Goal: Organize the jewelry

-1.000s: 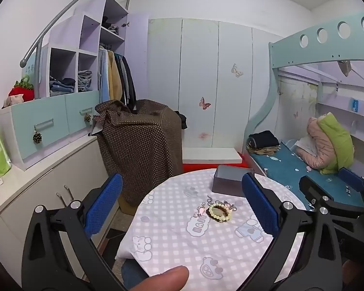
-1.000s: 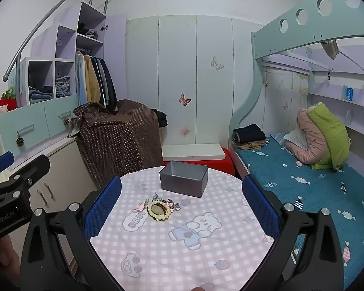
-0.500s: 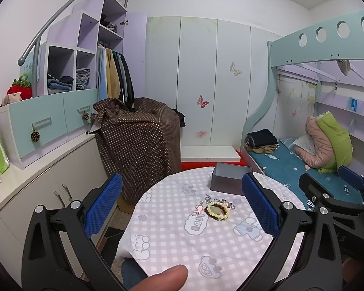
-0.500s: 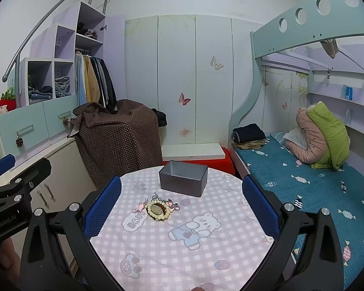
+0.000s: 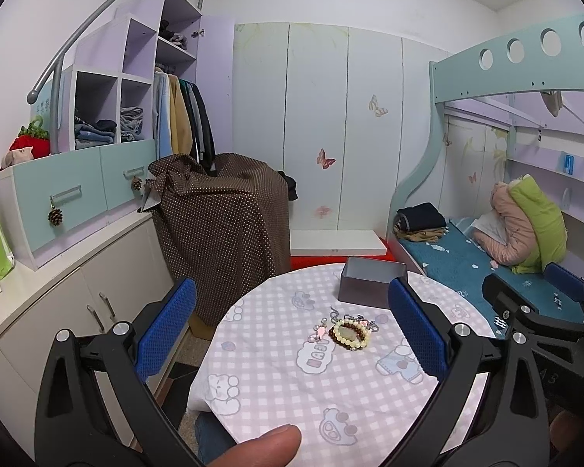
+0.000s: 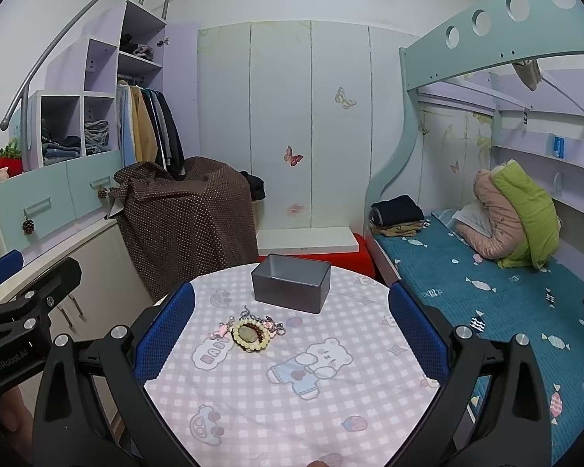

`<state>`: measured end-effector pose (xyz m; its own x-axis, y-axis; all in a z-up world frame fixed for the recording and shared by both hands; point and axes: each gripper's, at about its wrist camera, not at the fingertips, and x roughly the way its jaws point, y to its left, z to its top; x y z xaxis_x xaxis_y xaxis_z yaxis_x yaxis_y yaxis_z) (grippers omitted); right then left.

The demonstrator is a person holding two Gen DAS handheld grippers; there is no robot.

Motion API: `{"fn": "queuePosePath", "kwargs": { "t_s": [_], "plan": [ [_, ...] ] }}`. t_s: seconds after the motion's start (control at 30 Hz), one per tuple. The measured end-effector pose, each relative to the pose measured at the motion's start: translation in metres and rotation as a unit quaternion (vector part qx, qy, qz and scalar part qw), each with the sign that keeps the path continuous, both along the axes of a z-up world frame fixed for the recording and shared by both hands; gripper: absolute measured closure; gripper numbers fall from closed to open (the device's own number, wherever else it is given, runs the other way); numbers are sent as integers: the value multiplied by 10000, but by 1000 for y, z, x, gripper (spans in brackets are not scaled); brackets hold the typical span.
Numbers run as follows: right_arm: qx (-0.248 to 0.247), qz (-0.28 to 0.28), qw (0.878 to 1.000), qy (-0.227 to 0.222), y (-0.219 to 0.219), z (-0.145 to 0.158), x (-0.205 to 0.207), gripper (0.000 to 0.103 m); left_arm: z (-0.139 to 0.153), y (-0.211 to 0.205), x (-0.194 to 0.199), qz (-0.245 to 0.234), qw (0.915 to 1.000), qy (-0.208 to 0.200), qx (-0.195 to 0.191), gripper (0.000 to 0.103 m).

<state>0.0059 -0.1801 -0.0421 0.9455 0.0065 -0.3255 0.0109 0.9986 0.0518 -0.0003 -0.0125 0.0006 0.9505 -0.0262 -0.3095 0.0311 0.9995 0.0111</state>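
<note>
Both grippers hover wide open over the round table point(image 6: 253, 408), nothing in either one. The left gripper point(image 5: 292, 330) and the right gripper point(image 6: 292, 330) are well back from the jewelry.

The jewelry is a little heap in the middle of the checked cloth: a bracelet point(image 6: 252, 335) of pale beads wound up with a brown one, and some small charms point(image 6: 220, 329) with silver clasps tucked in beside it. Just behind the pile sits an open gray box point(image 6: 291, 283), which I'd guess is where it all goes.

If I were doing this, I'd come down on one side of the bead ring so one finger goes inside the loop, and pinch the strand itself. The charms look tangled against it, so lift slowly and watch what comes along.

The right camera looks into the box a bit, and what shows of the inside looks empty. From the left one the box point(image 5: 372, 284) is partly behind a blue pad, but that view catches a thumb point(image 5: 268, 447) at the bottom edge and the right gripper out at its right.
</note>
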Motion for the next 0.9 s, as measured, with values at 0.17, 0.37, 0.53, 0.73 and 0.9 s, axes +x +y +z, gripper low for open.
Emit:
{"fn": "queuePosePath", "kwargs": {
  "t_s": [0.17, 0.37, 0.53, 0.73, 0.9],
  "plan": [
    [-11, -11, 10000, 2, 0, -1, 1, 7, -8, 8, 8, 0, 10000, 12, -39, 5],
    [-25, -20, 10000, -3, 0, -1, 1, 7, -10, 8, 10, 3, 10000, 9, -33, 5],
    [-41, -26, 10000, -18, 0, 0, 0, 7, -9, 7, 8, 17, 10000, -6, -30, 5],
    [-51, -25, 10000, -23, 1, 0, 0, 7, -8, 7, 7, 12, 10000, -12, -32, 5],
    [-60, -25, 10000, -21, 1, 0, 1, 7, -13, 10, 14, 10, 10000, -22, -35, 5]
  ]
}}
